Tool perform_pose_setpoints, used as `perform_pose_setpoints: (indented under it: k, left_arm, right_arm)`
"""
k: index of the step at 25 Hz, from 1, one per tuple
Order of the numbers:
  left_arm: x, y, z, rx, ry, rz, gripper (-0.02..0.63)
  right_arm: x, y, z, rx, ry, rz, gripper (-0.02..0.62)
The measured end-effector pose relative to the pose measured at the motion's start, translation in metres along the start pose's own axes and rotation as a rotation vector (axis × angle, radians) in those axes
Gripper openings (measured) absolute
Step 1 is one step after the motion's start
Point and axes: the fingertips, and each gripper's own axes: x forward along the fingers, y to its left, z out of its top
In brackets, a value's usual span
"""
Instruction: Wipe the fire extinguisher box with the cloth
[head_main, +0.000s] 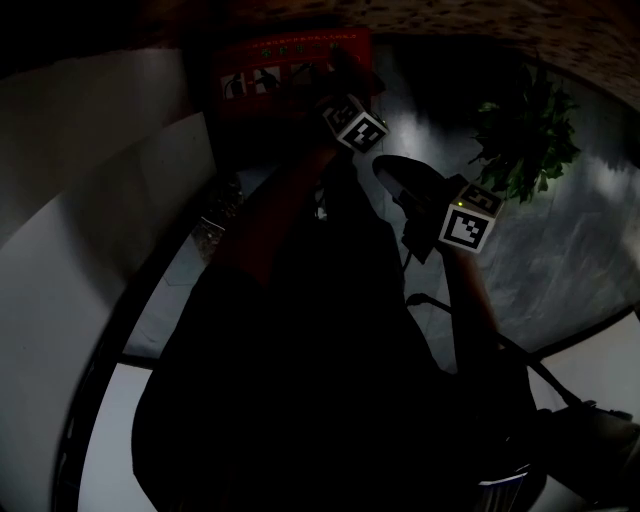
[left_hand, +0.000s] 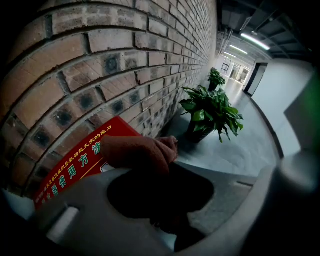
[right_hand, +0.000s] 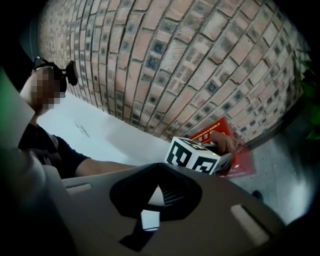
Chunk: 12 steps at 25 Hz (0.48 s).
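The red fire extinguisher box (left_hand: 75, 167) with green print stands against a brick wall; the head view shows it dimly at the top (head_main: 285, 70). My left gripper (left_hand: 150, 170) is shut on a brownish-red cloth (left_hand: 142, 152), which lies bunched against the box's front. In the right gripper view the cloth (right_hand: 227, 142) rests on the box (right_hand: 240, 162), just beyond the left gripper's marker cube (right_hand: 195, 156). My right gripper (right_hand: 157, 192) hangs back to the right of the box (head_main: 400, 180). Its jaws look shut with nothing in them.
The brick wall (left_hand: 130, 60) runs along the left of a long corridor. A potted green plant (left_hand: 210, 112) stands on the grey floor just right of the box (head_main: 525, 140). A white panel (right_hand: 100, 132) and a person's arm (right_hand: 100, 167) lie to the left.
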Motion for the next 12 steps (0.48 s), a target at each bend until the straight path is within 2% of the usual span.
perform_pose_setpoints:
  k: [4,5,6,7,9,10,11,12]
  left_arm:
    - [0.018,-0.012,0.01,0.065,-0.019,-0.022,0.106]
    - [0.017,-0.019,0.014,0.076,-0.017,-0.05,0.106]
    - [0.009,-0.033,0.018,0.069,-0.005,-0.118,0.106]
    - [-0.01,-0.062,0.023,0.023,0.015,-0.275,0.106]
    - [-0.071,-0.153,0.033,-0.134,0.066,-0.784,0.107]
    - [-0.086,-0.174,0.037,-0.16,0.074,-0.902,0.107]
    - [-0.075,-0.16,0.037,-0.121,0.059,-0.807,0.106]
    - [-0.049,-0.12,0.037,-0.032,0.028,-0.571,0.106]
  right_arm:
    - [-0.01,-0.009,0.002,-0.064,0.023,-0.072,0.0]
    - [-0.013,-0.011,0.003,-0.069,0.022,-0.085,0.0]
    - [-0.016,-0.012,0.003,-0.071,0.018,-0.094,0.0]
    - [-0.02,-0.012,0.004,-0.072,0.013,-0.103,0.0]
    - [-0.029,-0.014,0.005,-0.071,-0.004,-0.129,0.0]
    - [-0.034,-0.015,0.006,-0.068,-0.015,-0.148,0.0]
    - [-0.04,-0.016,0.008,-0.068,-0.027,-0.168,0.0]
    - [-0.046,-0.017,0.01,-0.072,-0.039,-0.187,0.0]
